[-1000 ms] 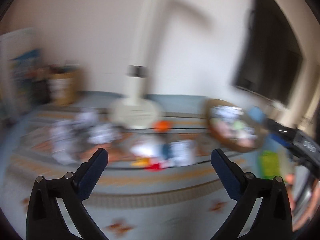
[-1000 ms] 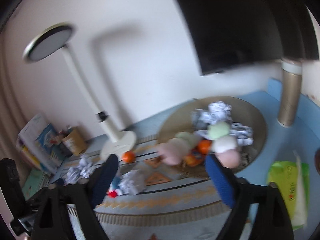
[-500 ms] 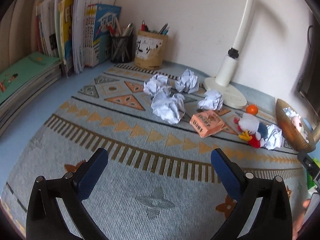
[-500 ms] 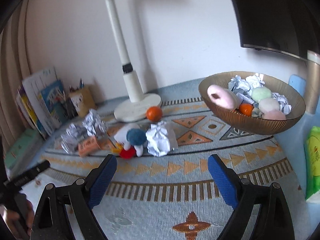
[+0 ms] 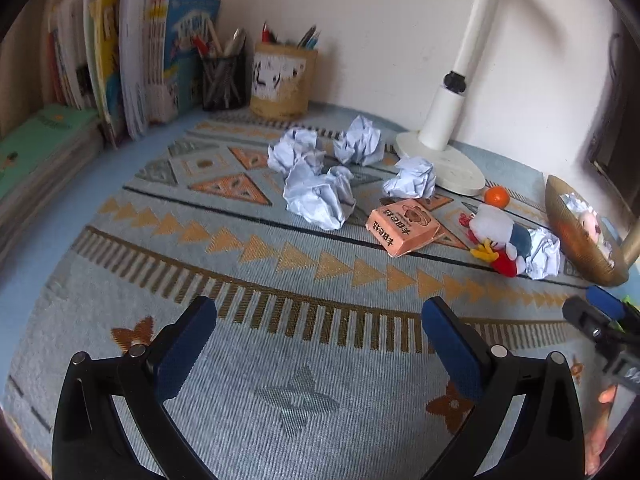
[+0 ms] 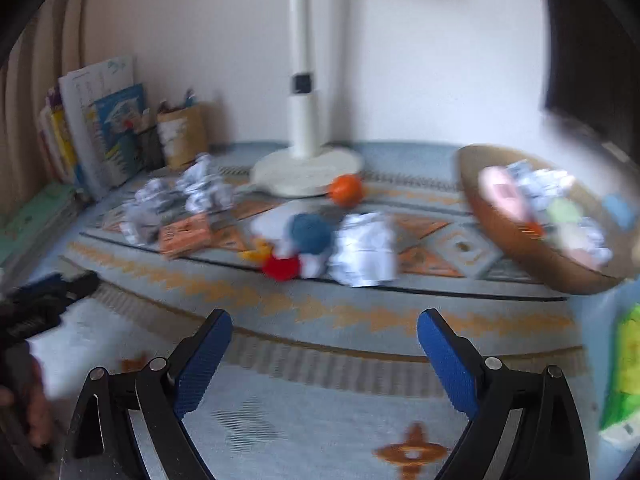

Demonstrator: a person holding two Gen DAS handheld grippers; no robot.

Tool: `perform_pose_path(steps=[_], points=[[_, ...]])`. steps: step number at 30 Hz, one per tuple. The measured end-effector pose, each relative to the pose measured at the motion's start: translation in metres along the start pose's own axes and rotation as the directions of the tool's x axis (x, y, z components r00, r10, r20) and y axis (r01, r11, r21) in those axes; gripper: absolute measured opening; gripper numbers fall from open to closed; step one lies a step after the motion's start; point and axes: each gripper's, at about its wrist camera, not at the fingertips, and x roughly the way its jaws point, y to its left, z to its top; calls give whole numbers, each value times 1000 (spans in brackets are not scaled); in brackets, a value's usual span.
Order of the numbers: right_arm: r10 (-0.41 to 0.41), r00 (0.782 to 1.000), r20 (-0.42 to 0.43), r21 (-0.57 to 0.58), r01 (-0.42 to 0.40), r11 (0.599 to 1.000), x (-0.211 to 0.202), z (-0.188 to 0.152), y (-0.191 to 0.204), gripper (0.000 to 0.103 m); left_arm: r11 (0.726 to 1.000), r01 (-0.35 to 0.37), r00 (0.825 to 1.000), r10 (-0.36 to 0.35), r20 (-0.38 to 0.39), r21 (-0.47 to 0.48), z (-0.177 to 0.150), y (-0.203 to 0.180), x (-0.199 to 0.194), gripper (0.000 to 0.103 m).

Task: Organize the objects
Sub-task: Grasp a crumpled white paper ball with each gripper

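Item: loose objects on the patterned mat (image 5: 248, 360). Four crumpled paper balls (image 5: 318, 196) lay clustered toward the back; just right of them sat an orange carton (image 5: 404, 226), then a plush toy (image 5: 498, 240) with a fifth paper ball (image 5: 544, 252) touching its right side. A small orange fruit (image 5: 496, 196) rested against the lamp base (image 5: 440, 164).

Item: brown bowl (image 6: 516, 240), at the mat's right edge, held paper balls, a pink ring-shaped piece and pale round pieces, all blurred in the right view.

Item: my left gripper (image 5: 320, 328) hung over bare mat, jaws spread wide, gripping nothing. Against half a second earlier, its view sat slightly nearer the clutter, otherwise matching.

Item: my right gripper (image 6: 324, 334), jaws likewise wide and empty, had swung closer; the toy and nearest paper ball appeared larger, the picture now smeared.

Surroundings: books (image 5: 132, 60) and pen cups (image 5: 282, 76) along the wall; green packet (image 6: 626, 368) at far right.
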Motion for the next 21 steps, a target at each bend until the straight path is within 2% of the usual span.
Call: perform_pose_path(steps=[2, 5, 7, 9, 10, 11, 12, 15, 17, 19, 20, 21], points=[[71, 997, -23, -5, -71, 997, 1, 21, 12, 94, 997, 23, 999, -24, -21, -68, 15, 9, 4, 102], [100, 994, -54, -54, -103, 993, 10, 57, 41, 94, 986, 56, 998, -60, -17, -158, 46, 16, 10, 102], [134, 987, -88, -61, -140, 988, 29, 79, 52, 94, 986, 65, 997, -70, -28, -156, 61, 12, 21, 102], [171, 978, -116, -47, -177, 983, 55, 96, 58, 93, 993, 44, 997, -51, -55, -110, 69, 4, 40, 101], [187, 973, -133, -21, -191, 981, 72, 103, 60, 91, 996, 15, 998, -20, -58, -89, 71, 1, 48, 98], [193, 970, -145, 3, -195, 981, 84, 107, 60, 88, 998, -3, 998, -1, -60, -64, 71, -1, 57, 89], [207, 967, -149, 32, -205, 978, 98, 112, 59, 81, 999, 10, 997, -14, -71, -53, 71, -2, 64, 85], [269, 954, -134, 47, -265, 963, 121, 120, 64, 80, 996, 53, 992, -60, -106, -75, 69, 0, 80, 84], [255, 952, -169, 28, -254, 967, 137, 121, 70, 80, 993, 61, 992, -72, -103, -104, 68, 4, 84, 83], [245, 954, -174, 19, -245, 969, 148, 122, 75, 79, 991, 60, 994, -69, -82, -116, 69, 7, 81, 75], [223, 957, -185, 12, -225, 974, 155, 122, 76, 77, 991, 61, 994, -71, -87, -120, 69, 7, 82, 65], [203, 958, -202, 7, -206, 979, 162, 122, 78, 68, 992, 54, 994, -65, -88, -117, 69, 7, 83, 57]])
